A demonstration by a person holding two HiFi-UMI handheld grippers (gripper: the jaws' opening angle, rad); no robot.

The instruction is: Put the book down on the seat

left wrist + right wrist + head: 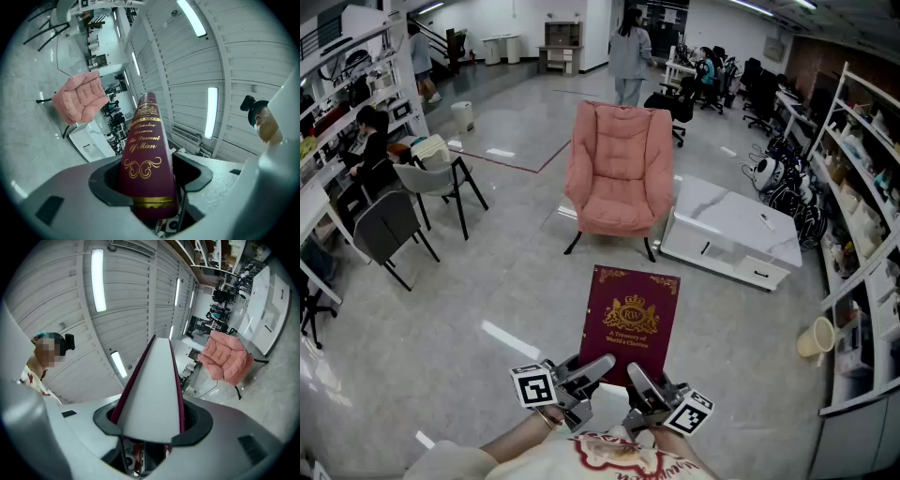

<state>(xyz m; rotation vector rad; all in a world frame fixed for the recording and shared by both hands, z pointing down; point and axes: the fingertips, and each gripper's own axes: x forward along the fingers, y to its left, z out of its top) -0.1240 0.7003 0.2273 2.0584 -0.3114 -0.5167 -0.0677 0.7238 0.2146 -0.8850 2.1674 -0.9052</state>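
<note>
The left claw (149, 187) has its jaws spread wide and clamped on the book (630, 323) at the spine side. The gold-lettered spine runs up and away from between them. The right claw (150, 420) grips the same book from the other side, one jaw on each cover, with the white page edge rising out of the gap. The two claws sit side by side at the book's near end. The dark red book juts forward from them, front cover up, in the air above the grey floor (487, 281). It seems to tilt slightly upward, though the steep head view makes that hard to judge. Ahead of the claws, well beyond the book's far end, stands a pink armchair (619, 150). The book is not yet on its seat (614, 214). A low white cabinet (731, 234) stands just to the right of the armchair. Grey chairs (394, 225) stand well off to the left of the left claw.
</note>
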